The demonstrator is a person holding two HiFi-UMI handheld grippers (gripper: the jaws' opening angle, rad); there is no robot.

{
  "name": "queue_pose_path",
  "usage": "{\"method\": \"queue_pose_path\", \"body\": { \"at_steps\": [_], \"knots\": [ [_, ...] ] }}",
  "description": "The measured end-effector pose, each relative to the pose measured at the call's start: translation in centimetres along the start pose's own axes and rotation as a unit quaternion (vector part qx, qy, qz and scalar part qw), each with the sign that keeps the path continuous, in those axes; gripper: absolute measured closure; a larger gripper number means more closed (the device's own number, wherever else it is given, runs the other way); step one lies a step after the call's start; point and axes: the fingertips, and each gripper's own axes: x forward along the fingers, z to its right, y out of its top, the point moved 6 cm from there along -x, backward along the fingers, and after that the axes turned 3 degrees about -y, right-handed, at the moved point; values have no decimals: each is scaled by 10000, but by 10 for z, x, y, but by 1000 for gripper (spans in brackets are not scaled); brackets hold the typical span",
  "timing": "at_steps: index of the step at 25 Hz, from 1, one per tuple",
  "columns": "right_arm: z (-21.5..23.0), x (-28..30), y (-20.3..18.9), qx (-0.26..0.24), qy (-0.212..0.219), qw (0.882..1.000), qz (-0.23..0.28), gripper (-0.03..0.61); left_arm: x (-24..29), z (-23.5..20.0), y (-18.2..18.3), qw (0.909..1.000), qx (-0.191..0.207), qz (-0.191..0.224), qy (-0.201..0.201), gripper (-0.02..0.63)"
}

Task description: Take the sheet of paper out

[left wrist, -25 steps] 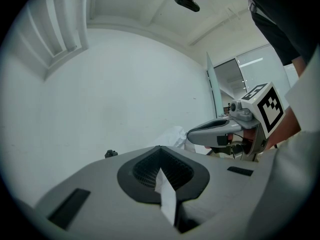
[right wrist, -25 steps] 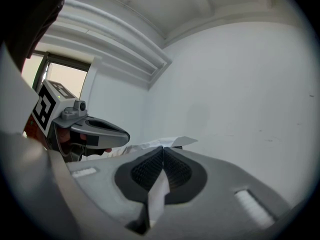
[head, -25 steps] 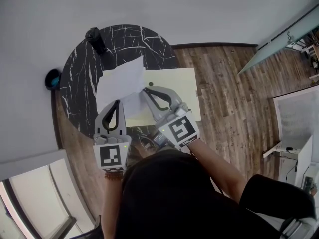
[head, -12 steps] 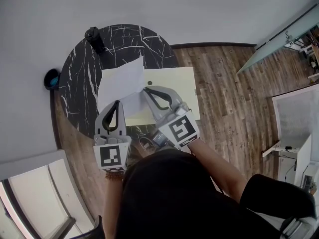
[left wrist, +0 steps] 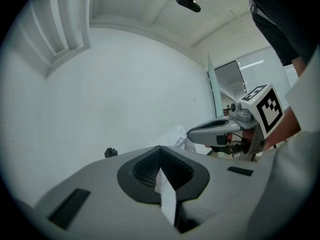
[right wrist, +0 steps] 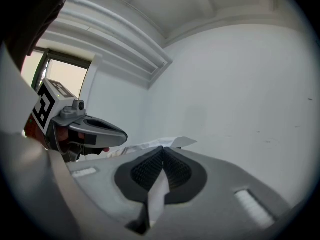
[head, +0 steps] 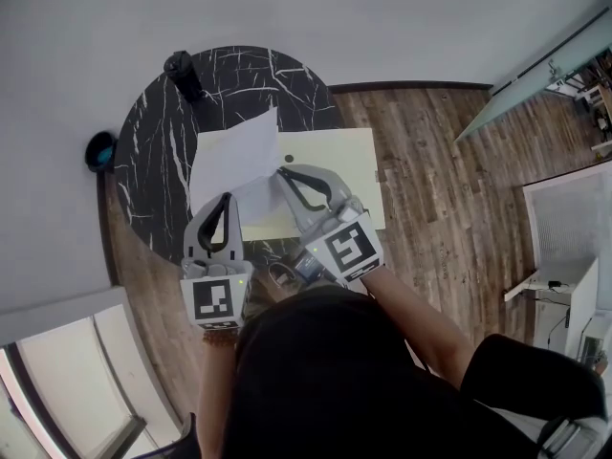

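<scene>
Head view shows the left gripper (head: 227, 201) and right gripper (head: 281, 173) both clamped on the white sheet of paper (head: 234, 156), partly over a pale folder (head: 335, 161) on the black table (head: 239, 75).

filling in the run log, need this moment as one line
left gripper: shut on sheet of paper | right gripper: shut on same sheet | sheet: overlaps yellow folder | surface: black table

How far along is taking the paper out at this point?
Done: the left gripper and right gripper are each shut on the sheet of paper. In hand: the sheet lies partly across the cream folder on the table. Left: drawing it fully clear, since it seems to overlap the folder.
</scene>
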Motion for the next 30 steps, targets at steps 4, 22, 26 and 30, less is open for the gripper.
{"method": "queue_pose_path", "body": {
  "at_steps": [4,22,26,30],
  "knots": [
    [0,0,0,-21,-42,10000,18,580,0,2,1,9997,-202,-92,56,615],
    [-8,0,-2,-28,-106,9999,-100,580,-5,-2,-7,9999,-15,-50,-94,615],
    [-8,-1,-3,-102,-123,9999,-53,580,-5,-2,-8,9999,-25,-47,-109,615],
    [-6,-1,-3,-59,-171,9998,-105,580,-4,-3,-8,9999,-23,-57,-120,615]
  ]
}}
